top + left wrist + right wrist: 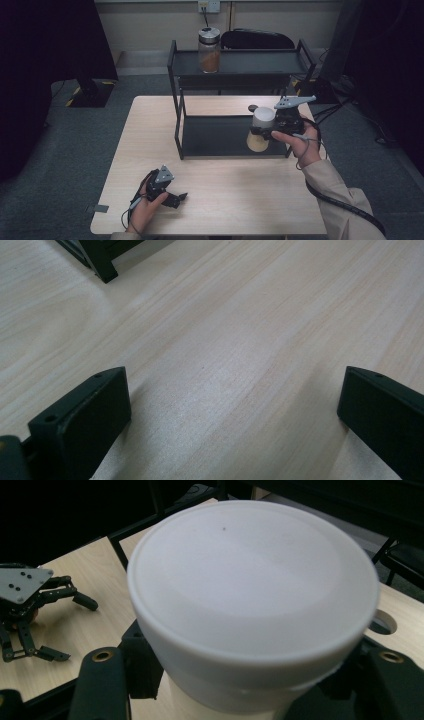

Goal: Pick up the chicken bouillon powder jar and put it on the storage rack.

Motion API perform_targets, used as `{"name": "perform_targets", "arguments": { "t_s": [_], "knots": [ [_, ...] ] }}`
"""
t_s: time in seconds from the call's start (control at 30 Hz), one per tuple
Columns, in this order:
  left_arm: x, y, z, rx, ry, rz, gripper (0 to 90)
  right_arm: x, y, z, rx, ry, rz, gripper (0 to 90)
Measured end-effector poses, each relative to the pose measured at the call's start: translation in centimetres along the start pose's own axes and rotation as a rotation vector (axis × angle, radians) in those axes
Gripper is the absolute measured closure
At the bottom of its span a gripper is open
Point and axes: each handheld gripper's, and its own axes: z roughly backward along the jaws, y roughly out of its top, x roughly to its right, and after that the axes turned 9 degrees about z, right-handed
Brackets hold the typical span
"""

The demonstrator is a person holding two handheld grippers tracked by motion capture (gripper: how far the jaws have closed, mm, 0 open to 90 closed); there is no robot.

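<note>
My right gripper [267, 131] is shut on a jar [260, 131] with a white lid and a pale beige body, held tilted in the air at the right front of the black rack's lower shelf [220, 135]. In the right gripper view the jar's white lid [250, 575] sits close to the camera, clamped between the two black jaws of my right gripper [250, 685]. My left gripper [175, 197] rests on the wooden table [240, 200] at the front left. Its jaws stand wide apart over bare wood, so my left gripper [232, 410] is open.
A black two-tier rack [175, 100] stands at the back middle of the table. A glass jar with brown contents [209, 50] is on its top shelf. A dark chair [255, 40] is behind the table. A round cable hole [382, 622] lies by the rack's right end.
</note>
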Motion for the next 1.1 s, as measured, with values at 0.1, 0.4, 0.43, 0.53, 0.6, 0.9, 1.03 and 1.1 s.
{"name": "perform_targets", "arguments": {
  "t_s": [0.1,0.4,0.43,0.53,0.6,0.9,1.03,1.1],
  "knots": [
    [0.0,0.0,0.0,0.0,0.0,-0.001,0.0,0.3,0.6,0.2,0.005,-0.004,-0.001,34.9],
    [0.0,0.0,0.0,0.0,0.0,-0.001,0.0,0.9,2.2,0.7,0.019,-0.012,-0.001,34.9],
    [0.0,0.0,0.0,0.0,0.001,-0.002,0.0,1.0,2.5,0.8,0.019,-0.013,-0.002,34.9],
    [0.0,0.0,0.0,-0.001,0.001,-0.002,0.0,1.2,3.2,1.0,0.022,-0.015,0.003,34.9],
    [0.0,0.0,0.0,-0.001,0.001,-0.003,0.0,1.2,3.6,1.2,0.024,-0.019,0.009,34.9],
    [0.0,0.1,0.0,-0.002,0.0,-0.003,0.0,1.2,5.8,2.2,0.026,-0.027,0.03,34.9],
    [0.0,0.0,0.0,-0.002,0.0,-0.003,0.0,1.2,6.7,2.7,0.026,-0.034,0.033,34.9],
    [0.0,0.0,0.0,-0.001,0.0,-0.003,0.0,1.2,7.1,2.9,0.023,-0.037,0.038,34.9]
  ]
}}
